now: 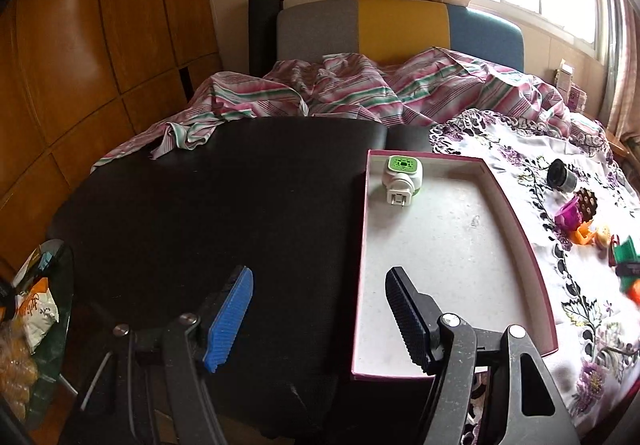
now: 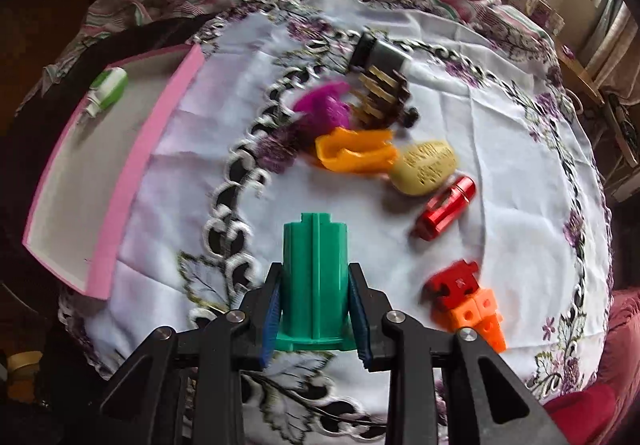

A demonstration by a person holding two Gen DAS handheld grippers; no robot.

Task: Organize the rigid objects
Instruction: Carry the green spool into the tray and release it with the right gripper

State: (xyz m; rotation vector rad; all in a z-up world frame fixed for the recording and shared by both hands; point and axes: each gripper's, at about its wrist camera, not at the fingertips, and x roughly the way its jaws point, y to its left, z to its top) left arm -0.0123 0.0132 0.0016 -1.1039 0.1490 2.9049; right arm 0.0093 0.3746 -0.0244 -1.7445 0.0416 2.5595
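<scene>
Right wrist view: right gripper [image 2: 316, 309] clamped on green piece [image 2: 314, 277] at lower centre, pads pressed on both its sides, piece upright above the cloth [image 2: 500, 149]. Pink box [image 2: 140, 169] at left edge, holding only the plug [image 2: 106, 91] in its far corner. Left on the cloth, centre to right of frame: magenta piece [image 2: 326, 109], brown comb-like piece [image 2: 382, 99], dark cylinder [image 2: 378, 53], orange scoop [image 2: 354, 153], yellow oval [image 2: 426, 167], red tube [image 2: 446, 207], red-orange blocks [image 2: 466, 299]. Motion blur, so exact contacts among that cluster hard to tell.

Left wrist view: left gripper [image 1: 320, 319] at bottom, jaws wide, nothing between them, hovering over the near left corner of the box [image 1: 532, 245]. Box floor mostly bare.

Judged progress: early. One item boxed, one in hand, about seven to go. Likely next: green piece carried left into the box.
</scene>
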